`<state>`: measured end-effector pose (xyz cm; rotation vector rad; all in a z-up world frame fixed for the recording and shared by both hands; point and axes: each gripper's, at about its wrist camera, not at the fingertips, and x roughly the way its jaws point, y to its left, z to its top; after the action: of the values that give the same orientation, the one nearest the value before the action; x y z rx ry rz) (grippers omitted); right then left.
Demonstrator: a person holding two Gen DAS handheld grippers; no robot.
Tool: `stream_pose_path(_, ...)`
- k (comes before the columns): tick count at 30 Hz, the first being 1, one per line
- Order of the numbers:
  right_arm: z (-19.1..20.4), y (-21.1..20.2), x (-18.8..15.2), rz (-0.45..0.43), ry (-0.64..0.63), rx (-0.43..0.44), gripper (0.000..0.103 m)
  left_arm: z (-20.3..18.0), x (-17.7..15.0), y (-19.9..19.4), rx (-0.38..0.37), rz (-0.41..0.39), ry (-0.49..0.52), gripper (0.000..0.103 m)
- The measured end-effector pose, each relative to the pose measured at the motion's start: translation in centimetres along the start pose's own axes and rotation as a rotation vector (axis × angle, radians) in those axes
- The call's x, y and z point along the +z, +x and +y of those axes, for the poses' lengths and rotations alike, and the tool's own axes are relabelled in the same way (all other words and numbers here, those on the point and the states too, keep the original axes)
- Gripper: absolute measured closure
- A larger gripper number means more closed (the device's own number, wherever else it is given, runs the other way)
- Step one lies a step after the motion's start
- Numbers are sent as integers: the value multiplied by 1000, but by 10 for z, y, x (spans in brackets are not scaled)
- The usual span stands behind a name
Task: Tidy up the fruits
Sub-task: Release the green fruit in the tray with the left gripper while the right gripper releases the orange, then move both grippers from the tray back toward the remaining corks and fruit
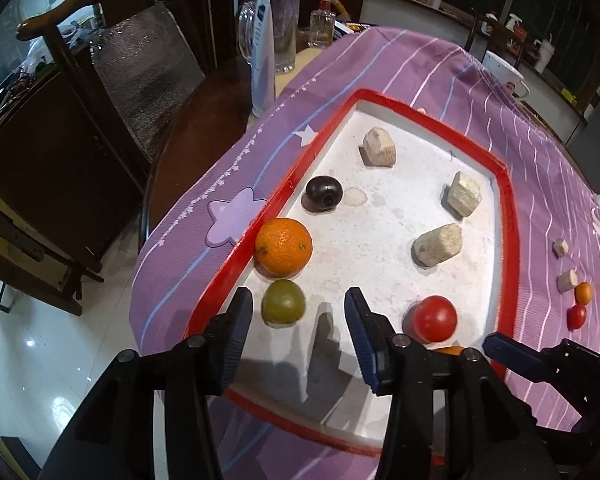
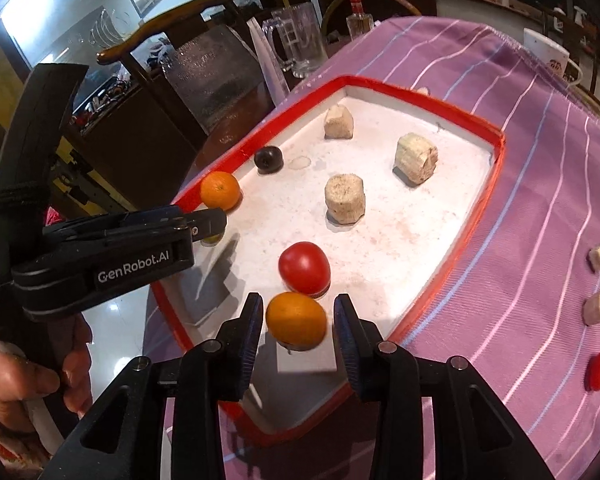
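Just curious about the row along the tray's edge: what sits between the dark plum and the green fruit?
A large orange sits between them, beside the tray's red rim; the left wrist view shows it.

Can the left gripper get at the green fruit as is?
Probably yes. The left gripper stands open just above the green fruit, nothing between them. The orange sits close behind it, so the approach is tight.

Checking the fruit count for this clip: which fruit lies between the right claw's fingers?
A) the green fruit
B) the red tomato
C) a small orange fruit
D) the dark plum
C: in the right wrist view the small orange fruit lies between the right claw fingers, with gaps either side; the red tomato lies just beyond it.
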<state>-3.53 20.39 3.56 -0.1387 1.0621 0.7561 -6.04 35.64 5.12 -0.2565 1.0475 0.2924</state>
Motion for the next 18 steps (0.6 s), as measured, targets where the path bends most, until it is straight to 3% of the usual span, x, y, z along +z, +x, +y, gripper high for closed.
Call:
stream_pose_path(8,-17,-46,-14,-69,42,-14,61,-29,-4,-27,44,-42,66,48)
stream_pose_path(12,-41,-69,-27,-96,112,-37,61,-61,-8,-50,75,-98,153,36)
stream_pose_path(18,-73,-95,-51,-116,188,-75,61,-113,-21,-78,89,-148,262,34)
